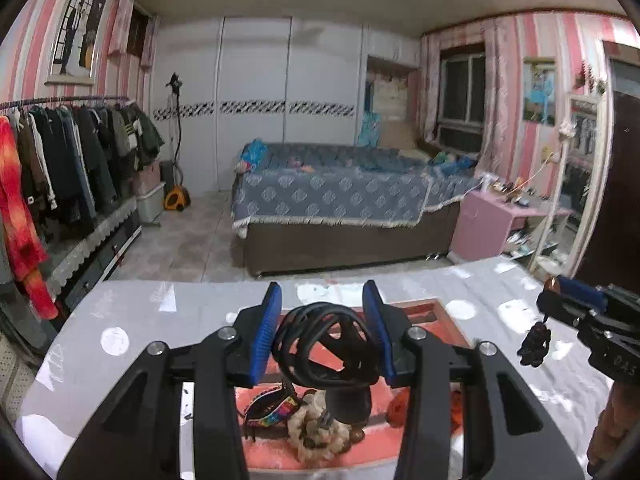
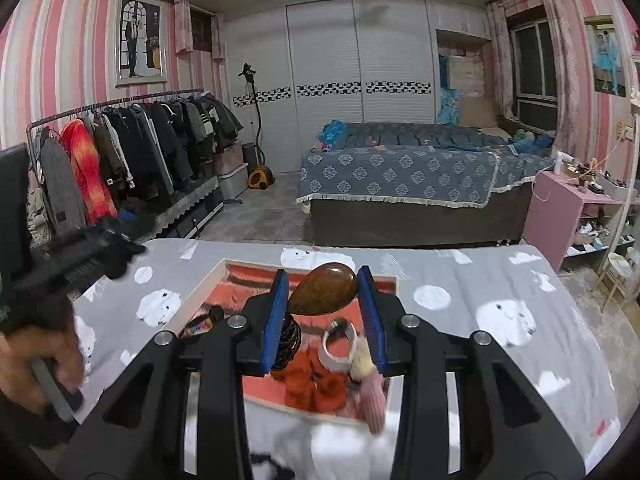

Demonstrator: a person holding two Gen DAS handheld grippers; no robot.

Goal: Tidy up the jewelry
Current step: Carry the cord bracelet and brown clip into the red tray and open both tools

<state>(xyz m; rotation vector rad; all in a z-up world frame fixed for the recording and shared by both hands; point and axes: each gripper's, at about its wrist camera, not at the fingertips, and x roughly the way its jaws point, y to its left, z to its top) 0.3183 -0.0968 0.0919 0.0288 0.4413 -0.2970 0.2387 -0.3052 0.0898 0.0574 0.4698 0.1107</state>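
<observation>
The left claw (image 1: pixel 322 332) grips a black hair clip (image 1: pixel 326 346) between its pads; the right claw (image 2: pixel 326 312) pinches a brown pendant (image 2: pixel 325 289); the tray (image 2: pixel 192 300) lies at 6 o'clock below both.

From my right wrist view, the other black gripper (image 2: pixel 80 256) is motion-blurred, the hand (image 2: pixel 36 364) under it cut off at the frame edge. My gripper arms hide the wooden-framed red tray's (image 2: pixel 200 284) near corners.

Left tool (image 1: pixel 322 330), right tool (image 2: pixel 324 316): black arms, blue pads, silver screws.
</observation>
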